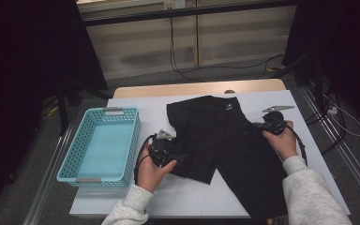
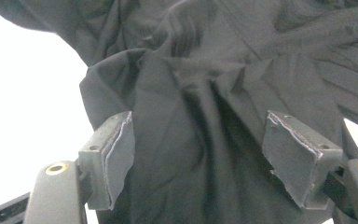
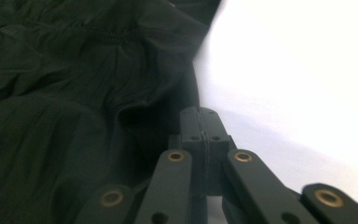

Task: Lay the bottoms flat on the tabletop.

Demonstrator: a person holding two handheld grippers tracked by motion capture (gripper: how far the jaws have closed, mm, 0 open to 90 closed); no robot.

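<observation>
A pair of black shorts (image 1: 225, 136) lies spread on the white table top (image 1: 187, 197), with a small white logo near its far edge. My left gripper (image 1: 182, 157) rests at the shorts' left leg. In the left gripper view it (image 2: 200, 158) is open, its pads wide apart with rumpled black cloth (image 2: 205, 70) lying between them, untouched. My right gripper (image 1: 258, 125) sits at the shorts' right edge. In the right gripper view its jaws (image 3: 200, 126) are pressed together right at the hem, where the dark cloth (image 3: 74, 93) puckers toward them.
A turquoise plastic basket (image 1: 132, 140) stands on the table left of the shorts, close to my left hand. The wooden table edge (image 1: 197, 88) lies beyond, with cables on the floor behind. White table surface (image 3: 298, 84) stretches right of the shorts.
</observation>
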